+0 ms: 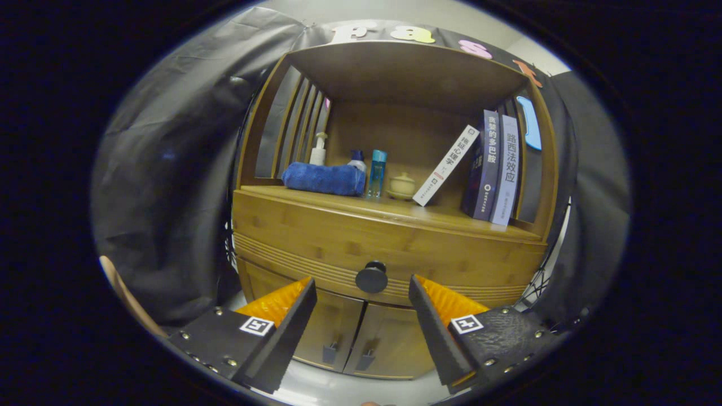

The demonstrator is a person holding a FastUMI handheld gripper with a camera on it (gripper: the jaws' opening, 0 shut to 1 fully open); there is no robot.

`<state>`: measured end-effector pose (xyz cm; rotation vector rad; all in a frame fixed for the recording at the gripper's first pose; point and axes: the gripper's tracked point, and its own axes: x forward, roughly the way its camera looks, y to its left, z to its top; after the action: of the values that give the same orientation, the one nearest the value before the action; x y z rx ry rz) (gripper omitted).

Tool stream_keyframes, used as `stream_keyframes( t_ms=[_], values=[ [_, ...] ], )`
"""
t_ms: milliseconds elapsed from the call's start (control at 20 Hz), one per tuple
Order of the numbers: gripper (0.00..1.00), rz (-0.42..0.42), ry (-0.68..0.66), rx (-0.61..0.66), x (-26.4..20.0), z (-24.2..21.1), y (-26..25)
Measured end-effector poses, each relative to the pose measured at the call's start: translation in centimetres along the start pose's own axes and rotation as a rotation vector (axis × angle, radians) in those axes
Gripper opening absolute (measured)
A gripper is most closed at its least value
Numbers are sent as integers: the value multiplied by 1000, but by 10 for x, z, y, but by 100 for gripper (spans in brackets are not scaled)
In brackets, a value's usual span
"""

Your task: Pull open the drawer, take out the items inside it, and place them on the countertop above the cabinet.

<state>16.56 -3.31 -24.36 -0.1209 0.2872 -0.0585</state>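
A wooden cabinet stands ahead of me, its drawer (316,239) closed, with a round dark knob (371,277) at the front centre. The knob sits just beyond my fingertips, level with the gap between them. My gripper (362,286) is open, its fingers spread wide to either side of the knob and touching nothing. The countertop (361,206) above the drawer is a wooden shelf surface under a roofed hutch. The drawer's contents are hidden.
On the countertop lie a rolled blue towel (324,178), a pump bottle (318,150), a blue bottle (377,173), a small lidded pot (402,185), a leaning white book (445,166) and upright books (496,168). Two lower doors (361,338) sit below the drawer.
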Motion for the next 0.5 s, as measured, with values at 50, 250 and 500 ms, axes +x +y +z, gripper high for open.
stream_keyframes(
  t_ms=[50, 250, 500],
  values=[
    [99, 5, -2, -5, 0, 0, 2],
    [99, 8, -14, -14, 0, 2, 2],
    [98, -30, 15, -10, 22, -7, -7]
  ],
)
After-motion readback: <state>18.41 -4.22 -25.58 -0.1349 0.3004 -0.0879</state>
